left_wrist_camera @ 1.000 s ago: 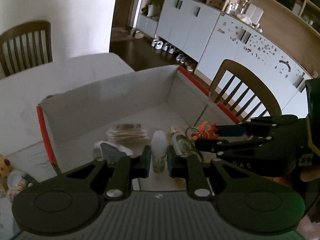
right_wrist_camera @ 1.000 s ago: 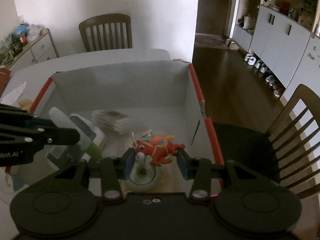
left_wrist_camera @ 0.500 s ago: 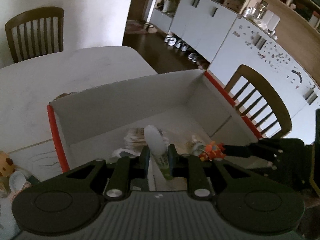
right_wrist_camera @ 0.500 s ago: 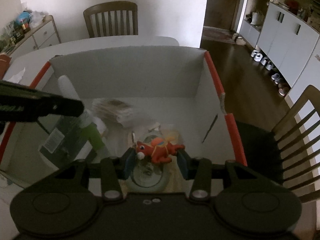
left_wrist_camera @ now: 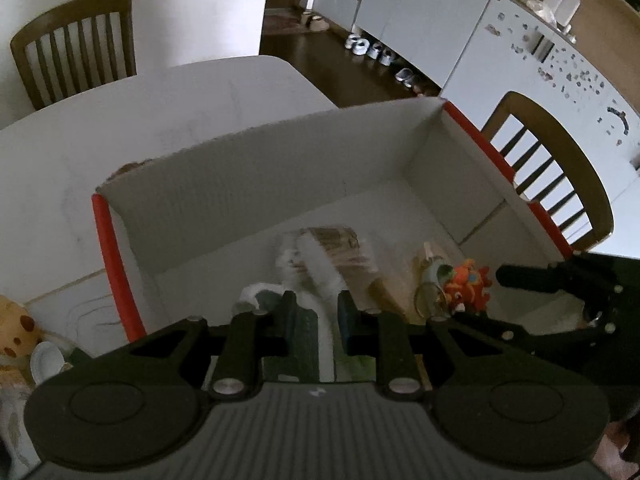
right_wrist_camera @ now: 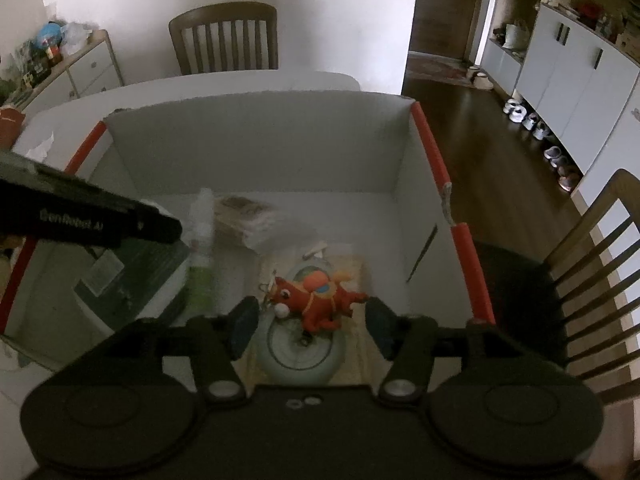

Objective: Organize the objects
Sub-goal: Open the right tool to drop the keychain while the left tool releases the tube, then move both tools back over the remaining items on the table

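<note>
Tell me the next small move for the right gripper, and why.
Probably lift the right gripper straight up, out of the box. Its jaws have just been opening and now stand clear of the orange toy, which lies on the round tin at the box bottom. The left gripper is shut on a bottle close beside it, so avoid sideways moves.

Motion blur smears the bottle [left_wrist_camera: 316,268], perhaps touching the fingers [left_wrist_camera: 289,312].

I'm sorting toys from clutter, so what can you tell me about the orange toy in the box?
The orange toy looks like a soft horse-like figure with a white snout, dark eye and blue-and-orange saddle patch. It lies sideways inside the box, over a round pale dish, between the right gripper's just-opened pads, neither pressing it.
</note>
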A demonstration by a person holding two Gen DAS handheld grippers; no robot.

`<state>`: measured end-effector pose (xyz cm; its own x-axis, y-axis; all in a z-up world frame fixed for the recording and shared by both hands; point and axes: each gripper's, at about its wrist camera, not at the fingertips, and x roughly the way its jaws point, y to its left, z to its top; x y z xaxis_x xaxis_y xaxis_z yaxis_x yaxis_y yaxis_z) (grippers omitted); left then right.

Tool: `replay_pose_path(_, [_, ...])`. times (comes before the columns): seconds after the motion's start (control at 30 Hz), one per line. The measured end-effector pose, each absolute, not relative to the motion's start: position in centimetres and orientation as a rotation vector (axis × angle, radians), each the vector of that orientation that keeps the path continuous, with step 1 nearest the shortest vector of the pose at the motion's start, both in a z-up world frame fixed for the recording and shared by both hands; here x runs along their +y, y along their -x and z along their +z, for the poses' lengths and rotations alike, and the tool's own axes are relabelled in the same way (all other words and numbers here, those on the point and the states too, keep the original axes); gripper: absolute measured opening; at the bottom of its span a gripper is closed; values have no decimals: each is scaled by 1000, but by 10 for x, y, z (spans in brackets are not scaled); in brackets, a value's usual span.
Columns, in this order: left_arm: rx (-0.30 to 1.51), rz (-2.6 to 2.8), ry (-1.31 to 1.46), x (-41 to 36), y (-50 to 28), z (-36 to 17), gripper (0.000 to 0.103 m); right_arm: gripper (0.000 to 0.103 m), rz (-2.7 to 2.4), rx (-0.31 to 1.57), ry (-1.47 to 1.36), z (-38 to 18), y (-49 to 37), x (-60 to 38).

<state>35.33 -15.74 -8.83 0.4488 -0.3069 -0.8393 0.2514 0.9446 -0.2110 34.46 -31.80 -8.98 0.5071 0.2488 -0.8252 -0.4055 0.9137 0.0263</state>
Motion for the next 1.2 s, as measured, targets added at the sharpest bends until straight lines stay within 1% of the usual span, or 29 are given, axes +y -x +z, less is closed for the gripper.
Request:
replay_pose_path(0.13, [1045,-359,58,-158,-347,-87,22,63,398,954,166,-85,-342,-321])
replay_pose_path(0.2, [1036,-350,55,-158,-343,-85,29,63,399,948,162,-83,-340,-322])
replay_pose_path(0.27, [1024,-348,58,-158,-339,-82,31,64,398,943,158,-80,-338,-322])
replay_pose_path(0.83, [920,-375,95,-135,-290,-45,31,65,420,879,101,-45,-297,-321])
replay_pose_path(0.97, [895,-388,90,-126,-276,-34,31,69,433,855,94,-33,-283,-314])
replay_pose_path(1.07, [874,-399,92,-118,-265,-26,32,70,438,843,88,-26,-274,-305])
replay_pose_path(1.13, [863,-407,101,-111,-259,-22,47,71,444,838,84,-22,-268,-299])
replay_pose_path(1.17, [854,-410,106,-107,-255,-19,63,71,446,834,84,-20,-264,-296])
replay_pose_path(1.2, [841,-417,108,-103,-250,-17,68,72,447,831,84,-18,-261,-292])
